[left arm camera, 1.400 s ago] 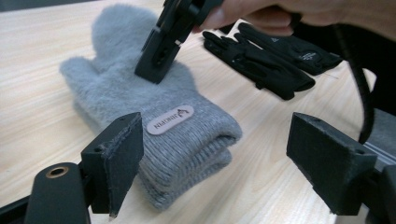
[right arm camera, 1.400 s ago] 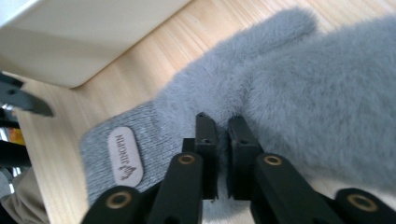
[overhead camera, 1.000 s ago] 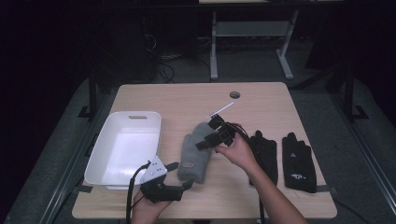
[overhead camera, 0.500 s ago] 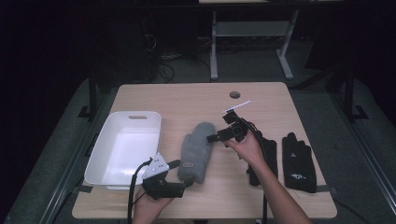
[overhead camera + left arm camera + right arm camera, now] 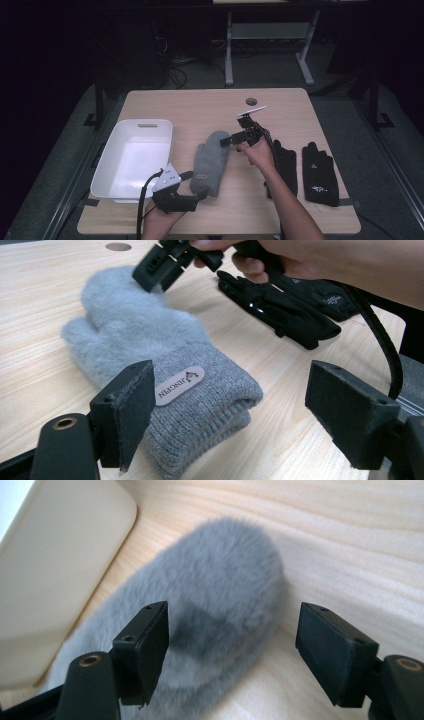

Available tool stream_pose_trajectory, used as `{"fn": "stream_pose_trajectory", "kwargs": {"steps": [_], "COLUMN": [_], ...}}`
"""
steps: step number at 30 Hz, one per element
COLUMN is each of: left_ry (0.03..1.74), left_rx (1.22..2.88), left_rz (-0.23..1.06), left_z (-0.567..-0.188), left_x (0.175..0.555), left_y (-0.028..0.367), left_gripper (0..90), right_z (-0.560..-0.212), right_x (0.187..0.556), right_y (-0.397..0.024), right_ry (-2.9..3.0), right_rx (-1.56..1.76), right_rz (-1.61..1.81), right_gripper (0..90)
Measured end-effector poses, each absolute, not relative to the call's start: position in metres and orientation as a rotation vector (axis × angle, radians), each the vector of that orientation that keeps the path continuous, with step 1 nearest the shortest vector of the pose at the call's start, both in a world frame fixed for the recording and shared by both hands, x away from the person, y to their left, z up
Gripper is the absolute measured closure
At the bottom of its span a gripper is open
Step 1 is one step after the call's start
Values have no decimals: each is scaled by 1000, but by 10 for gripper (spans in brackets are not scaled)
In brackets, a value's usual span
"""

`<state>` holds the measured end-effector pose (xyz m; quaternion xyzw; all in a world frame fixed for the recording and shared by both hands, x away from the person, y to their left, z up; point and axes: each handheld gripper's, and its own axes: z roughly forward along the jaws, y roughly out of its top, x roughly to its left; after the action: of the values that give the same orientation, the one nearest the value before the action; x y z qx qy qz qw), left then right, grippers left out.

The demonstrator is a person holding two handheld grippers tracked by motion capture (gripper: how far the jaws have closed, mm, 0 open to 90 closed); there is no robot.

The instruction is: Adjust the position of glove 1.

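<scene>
- Grey and fluffy, the mitten [image 5: 212, 162] lay flat near the middle of the wooden table [image 5: 200, 107], its rounded tip toward the far edge and its ribbed knit cuff toward the person.
- A small pale label [image 5: 180, 384] sat on the cuff, clear in the left gripper view.
- The right gripper [image 5: 231, 140] hovered just over the mitten's tip, pointing toward the tub side; its jaws had just been opening and stood wide apart, with the furry tip [image 5: 225, 605] showing between them but neither pad pressing on it.
- The right hand [image 5: 259, 152] held that gripper from the side of the black gloves, with the cable trailing back along the forearm.
- The left gripper [image 5: 199, 196] rested low at the near edge of the table, just beside the cuff, in the left hand [image 5: 161, 220].
- Its jaws were spread wide; in the left gripper view the cuff lay in front of and between them, not clamped.
- A white plastic tub [image 5: 116, 186] stood to the left of the mitten, close but apart from it.
- Two black gloves lay to the right, side by side: the nearer glove [image 5: 286, 165] partly under the right forearm, the farther glove [image 5: 318, 172] toward the table's right edge.
- A small round dark disc [image 5: 251, 101] sat near the table's far edge.
</scene>
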<state>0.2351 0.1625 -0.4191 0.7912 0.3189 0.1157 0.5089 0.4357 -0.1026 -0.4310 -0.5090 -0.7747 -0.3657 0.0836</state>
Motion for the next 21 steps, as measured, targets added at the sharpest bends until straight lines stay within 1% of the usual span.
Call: {"fn": "stream_pose_trajectory", "kwargs": {"steps": [13, 16, 20, 21], "left_ry": [760, 759, 756, 756], "left_rx": [1916, 1914, 1918, 1918], "left_rz": [278, 282, 286, 286], "left_z": [-419, -418, -418, -418], "left_x": [235, 233, 233, 233], "left_y": [163, 164, 164, 164], "left_gripper": [200, 200, 200, 200], "right_z": [-451, -457, -460, -460], "right_x": [445, 445, 442, 441], "right_y": [-91, -87, -86, -86], "right_ry": [-2277, -2275, -2261, -2265], "right_rx": [-1555, -1556, -1568, -1570], "right_rz": [-1042, -1032, -1062, -1056], "right_gripper": [290, 320, 404, 441]}}
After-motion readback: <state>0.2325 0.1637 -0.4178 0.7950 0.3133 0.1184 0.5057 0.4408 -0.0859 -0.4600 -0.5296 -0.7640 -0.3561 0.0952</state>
